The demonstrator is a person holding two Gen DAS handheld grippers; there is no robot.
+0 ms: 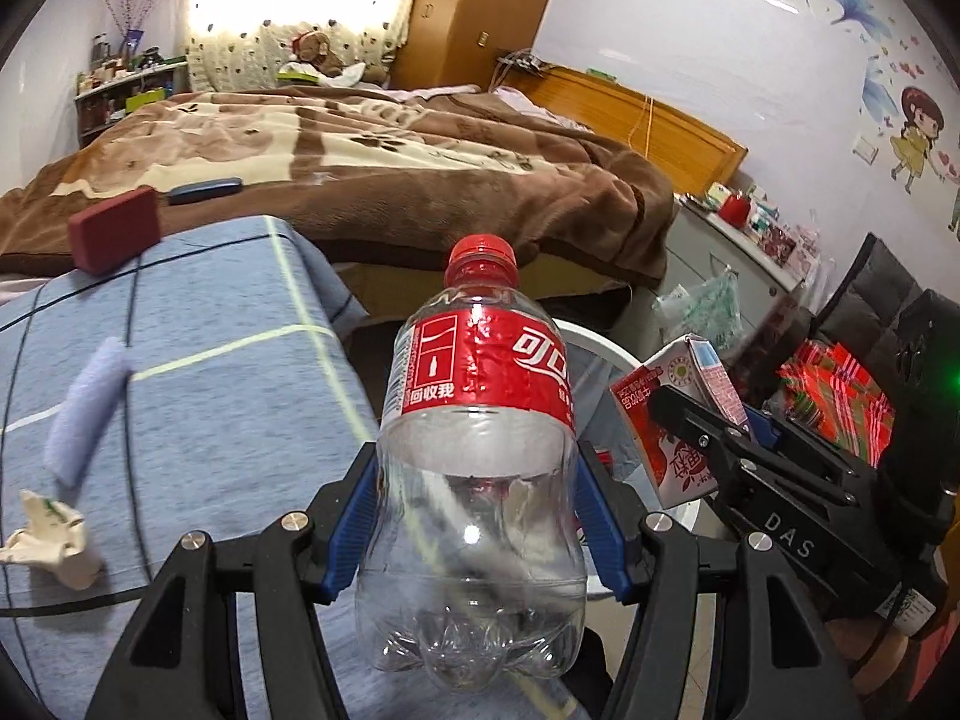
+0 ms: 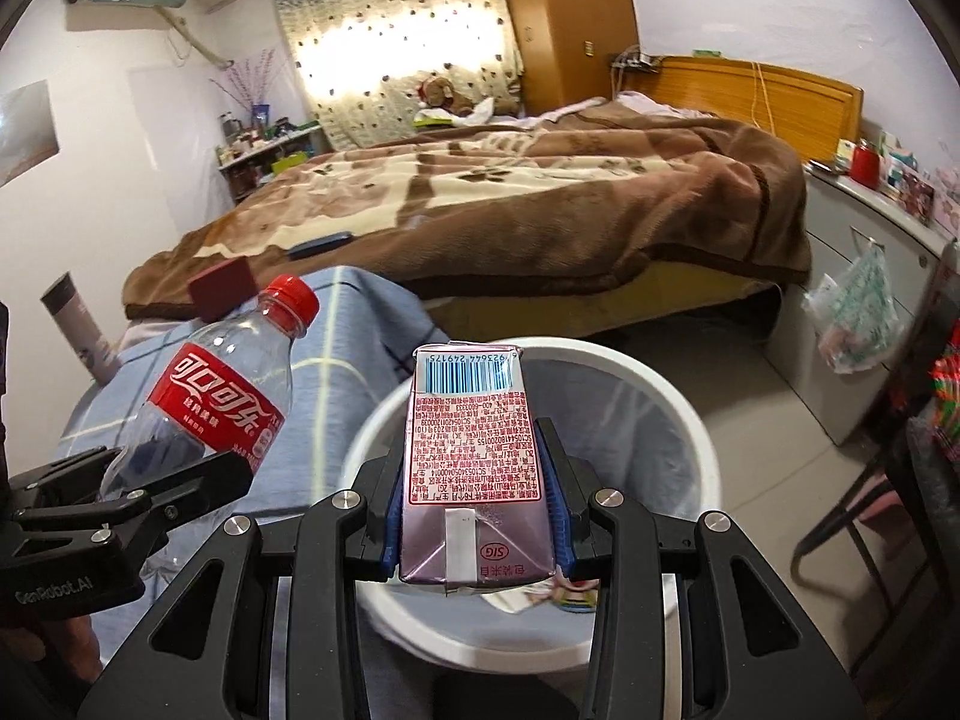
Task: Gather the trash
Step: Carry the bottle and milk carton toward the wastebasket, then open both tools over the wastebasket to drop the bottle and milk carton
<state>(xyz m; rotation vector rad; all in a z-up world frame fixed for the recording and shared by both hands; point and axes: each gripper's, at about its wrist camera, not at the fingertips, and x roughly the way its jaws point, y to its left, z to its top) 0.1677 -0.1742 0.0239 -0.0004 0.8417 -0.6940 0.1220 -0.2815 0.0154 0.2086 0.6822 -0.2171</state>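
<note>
An empty clear cola bottle (image 1: pixel 480 396) with a red cap and label stands upright between blue pads, my left gripper (image 1: pixel 477 516) shut on its lower body. To its right, my right gripper (image 1: pixel 720 420) is shut on a pink drink carton (image 1: pixel 672 420). In the right wrist view the carton (image 2: pixel 474 456) sits upright in the right gripper (image 2: pixel 477 510), over the near side of a white round bin (image 2: pixel 660 378). The left gripper (image 2: pixel 168 468) holds the bottle (image 2: pixel 222 396) left of the bin, above the blue cloth. The bin rim (image 1: pixel 600 336) shows behind the bottle.
On the blue checked cloth (image 1: pixel 210 420) lie a crumpled paper scrap (image 1: pixel 51 540), a lilac fabric roll (image 1: pixel 87 414) and a red box (image 1: pixel 114 228). A bed with a brown blanket (image 2: pixel 510 204) stands behind. A grey cabinet (image 2: pixel 852 276) with a hanging plastic bag (image 2: pixel 858 312) is at right.
</note>
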